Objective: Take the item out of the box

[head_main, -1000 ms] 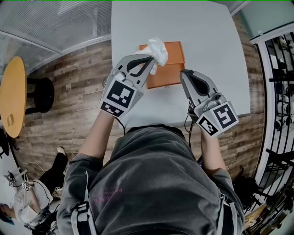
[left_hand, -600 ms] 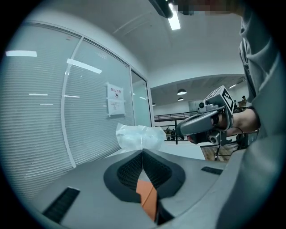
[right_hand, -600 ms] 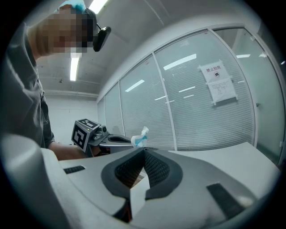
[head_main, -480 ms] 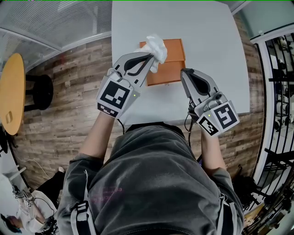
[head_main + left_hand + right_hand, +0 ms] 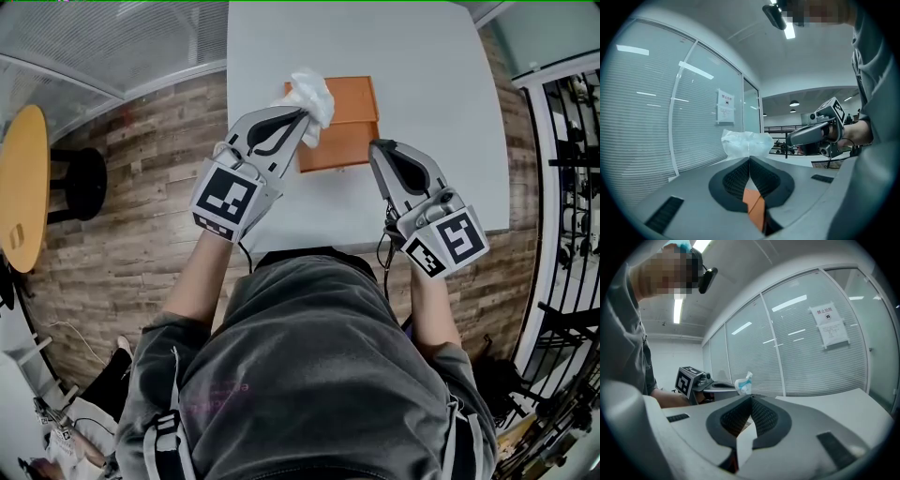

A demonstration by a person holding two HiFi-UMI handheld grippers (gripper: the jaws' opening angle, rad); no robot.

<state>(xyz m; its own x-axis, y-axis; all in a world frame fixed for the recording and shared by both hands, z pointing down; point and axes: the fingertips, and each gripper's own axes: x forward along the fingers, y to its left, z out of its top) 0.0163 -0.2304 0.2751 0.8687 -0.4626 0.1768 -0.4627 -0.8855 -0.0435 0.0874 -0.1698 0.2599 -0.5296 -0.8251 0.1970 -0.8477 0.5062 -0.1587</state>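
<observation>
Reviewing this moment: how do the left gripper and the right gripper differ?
The left gripper is shut on a crumpled white bag; the right gripper is shut on nothing. The left gripper is at the orange box's far left corner; the right gripper is by its near right corner. Both are shut and point away from the person.

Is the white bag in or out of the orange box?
Out: the left gripper holds the white bag lifted above the orange box.
</observation>
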